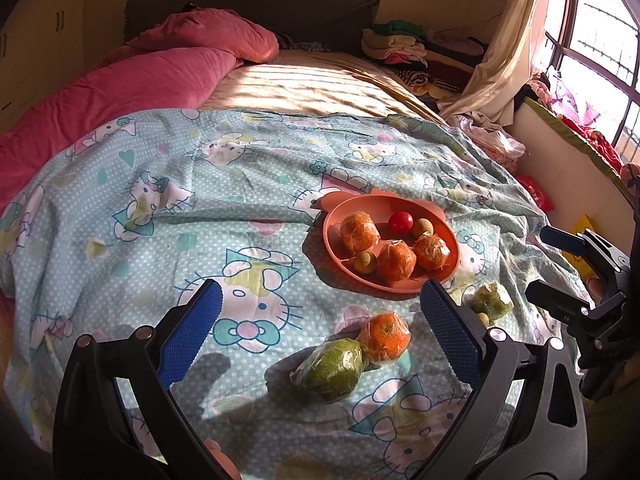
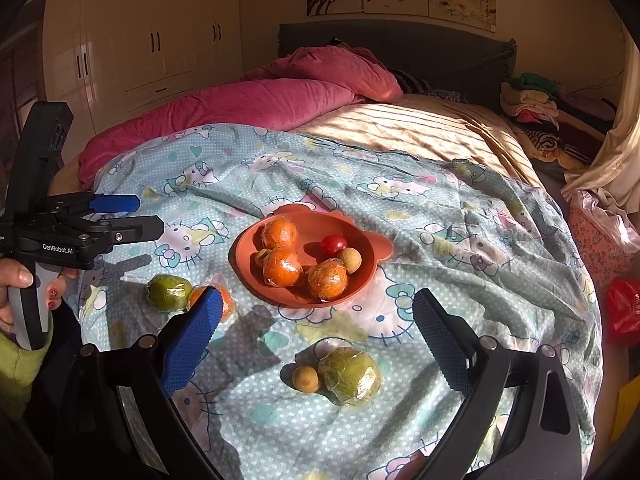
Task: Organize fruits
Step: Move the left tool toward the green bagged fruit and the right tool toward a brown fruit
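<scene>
Fingers, left gripper (image 1: 318, 334): blue pads spread wide, nothing between them; they frame the lower middle of the left wrist view over the bed.
Fingers, right gripper (image 2: 316, 344): likewise spread wide and empty, lower middle of the right wrist view.
Plate (image 2: 362, 278): orange-pink, round with small ear-like tabs, lying on the cartoon-cat sheet (image 1: 160, 240), centre of the right wrist view, centre right of the left wrist view.
On the plate: three plastic-wrapped oranges (image 2: 282, 266), one red tomato (image 2: 333, 244), and a small tan round fruit (image 2: 349, 260) touching the nearest orange; a second small one (image 1: 365, 262) shows at the plate's near rim in the left wrist view.
Off the plate, left wrist view: a wrapped green fruit (image 1: 330, 370) touching a wrapped orange (image 1: 384, 336), lower middle, between the fingers.
Off the plate, right wrist view: another wrapped green fruit (image 2: 352, 376) with a small tan fruit (image 2: 306, 378) just beside it on its left, lower middle, on the sheet.
Hand (image 2: 16, 292): grips the left gripper's handle at the left edge of the right wrist view.
Background: pink quilt (image 1: 140, 80) upper left, folded clothes (image 1: 396, 42) upper right, window (image 1: 592, 40) far right.
</scene>
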Tool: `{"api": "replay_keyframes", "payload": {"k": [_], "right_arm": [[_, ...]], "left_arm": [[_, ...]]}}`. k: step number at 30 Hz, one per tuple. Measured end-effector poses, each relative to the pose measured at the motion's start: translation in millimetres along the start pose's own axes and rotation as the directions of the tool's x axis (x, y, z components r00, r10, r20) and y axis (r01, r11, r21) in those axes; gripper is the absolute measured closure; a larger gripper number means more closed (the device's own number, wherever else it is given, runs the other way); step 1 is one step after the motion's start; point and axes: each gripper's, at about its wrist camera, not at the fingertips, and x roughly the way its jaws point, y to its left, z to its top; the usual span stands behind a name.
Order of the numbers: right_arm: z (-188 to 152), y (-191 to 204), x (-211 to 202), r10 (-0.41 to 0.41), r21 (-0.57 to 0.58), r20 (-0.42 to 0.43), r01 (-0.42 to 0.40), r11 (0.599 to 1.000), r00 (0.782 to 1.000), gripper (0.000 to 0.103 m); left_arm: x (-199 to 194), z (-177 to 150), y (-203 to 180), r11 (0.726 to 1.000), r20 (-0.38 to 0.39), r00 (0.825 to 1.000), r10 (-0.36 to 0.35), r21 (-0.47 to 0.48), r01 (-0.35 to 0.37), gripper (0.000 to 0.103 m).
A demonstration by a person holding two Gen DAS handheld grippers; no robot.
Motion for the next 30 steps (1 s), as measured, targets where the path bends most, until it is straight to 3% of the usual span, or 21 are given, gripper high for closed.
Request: {"api": "replay_keyframes", "payload": {"k": [11,30], "right_arm": [[-16,3,3,-0.020,0.000,-0.042,0.020,1.000,0.999,0.007],[-49,19,16,0.025,-0.010,-0.139,-0.027,1.000,0.990,0.007]], "left_arm": [[2,-11,1,1.000,-0.026,1.000,0.009,0.004,-0.009,0.010],[17,-44,5,1.000,-0.132,0.991,0.018,0.021,-0.016,0.010]]}}
